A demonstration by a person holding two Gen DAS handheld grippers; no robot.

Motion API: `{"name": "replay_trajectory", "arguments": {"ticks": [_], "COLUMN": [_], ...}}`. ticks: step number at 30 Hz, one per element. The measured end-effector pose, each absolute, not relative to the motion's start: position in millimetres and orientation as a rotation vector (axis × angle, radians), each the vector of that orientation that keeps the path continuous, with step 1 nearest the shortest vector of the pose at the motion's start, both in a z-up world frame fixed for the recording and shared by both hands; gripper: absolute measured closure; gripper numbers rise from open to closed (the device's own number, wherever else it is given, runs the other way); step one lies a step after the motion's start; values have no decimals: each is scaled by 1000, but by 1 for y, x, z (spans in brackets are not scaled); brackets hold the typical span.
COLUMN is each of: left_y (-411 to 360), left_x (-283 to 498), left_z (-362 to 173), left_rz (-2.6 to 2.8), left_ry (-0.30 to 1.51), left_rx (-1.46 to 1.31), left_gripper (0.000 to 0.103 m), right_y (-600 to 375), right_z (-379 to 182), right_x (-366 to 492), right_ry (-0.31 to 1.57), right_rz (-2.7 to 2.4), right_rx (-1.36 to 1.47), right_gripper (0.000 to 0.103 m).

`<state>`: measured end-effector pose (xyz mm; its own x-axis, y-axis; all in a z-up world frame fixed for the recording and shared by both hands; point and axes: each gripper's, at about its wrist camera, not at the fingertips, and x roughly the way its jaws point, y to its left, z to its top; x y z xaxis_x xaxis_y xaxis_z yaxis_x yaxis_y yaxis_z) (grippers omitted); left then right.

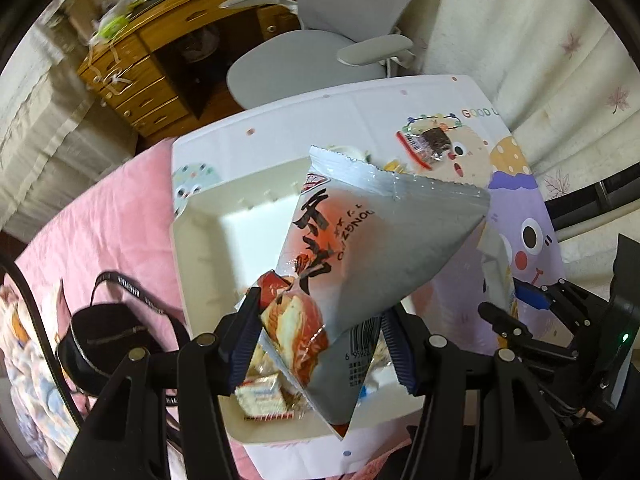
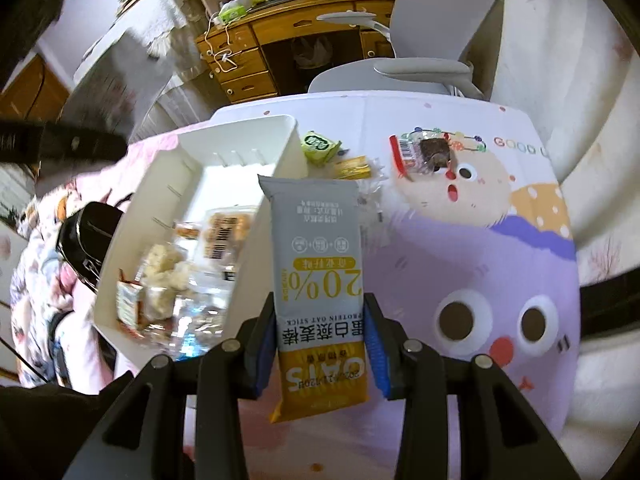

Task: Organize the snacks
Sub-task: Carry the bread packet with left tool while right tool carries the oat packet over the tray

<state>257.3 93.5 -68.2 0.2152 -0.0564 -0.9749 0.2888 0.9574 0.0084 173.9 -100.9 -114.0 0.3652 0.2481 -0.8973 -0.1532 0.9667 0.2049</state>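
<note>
My left gripper point(image 1: 320, 344) is shut on a silver triangular snack packet point(image 1: 360, 248) and holds it above the white bin point(image 1: 200, 216). The bin holds several wrapped snacks point(image 1: 264, 398). My right gripper point(image 2: 320, 344) is shut on a grey and yellow oat stick bar point(image 2: 320, 280), held above the cartoon table point(image 2: 460, 248) just right of the bin point(image 2: 240, 140). A green packet point(image 2: 320, 146), a yellow packet point(image 2: 352, 168) and a red-edged dark snack point(image 2: 424, 152) lie on the table beyond. The right gripper also shows at the right of the left wrist view point(image 1: 532, 312).
A black round bag point(image 1: 104, 340) lies on the pink bedding point(image 1: 100, 220) left of the table. A grey office chair point(image 1: 320, 48) and a wooden desk point(image 1: 132, 72) stand behind the table. A cream curtain point(image 1: 540, 40) hangs at the right.
</note>
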Motion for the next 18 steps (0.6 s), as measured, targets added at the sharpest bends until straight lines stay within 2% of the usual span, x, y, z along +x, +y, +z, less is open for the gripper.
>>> {"name": "replay_trajectory", "arguments": {"ticks": [18], "left_y": [217], "left_x": [204], "left_z": [-93], "left_rz": [-237], "left_ry": [1294], "left_rx": [-25], "left_gripper": [46], "right_y": [-12], "right_z": [-100], "right_x": [148], "right_ry": [1143], "right_rz": [261], "right_rx": [227], "right_gripper": [63]}}
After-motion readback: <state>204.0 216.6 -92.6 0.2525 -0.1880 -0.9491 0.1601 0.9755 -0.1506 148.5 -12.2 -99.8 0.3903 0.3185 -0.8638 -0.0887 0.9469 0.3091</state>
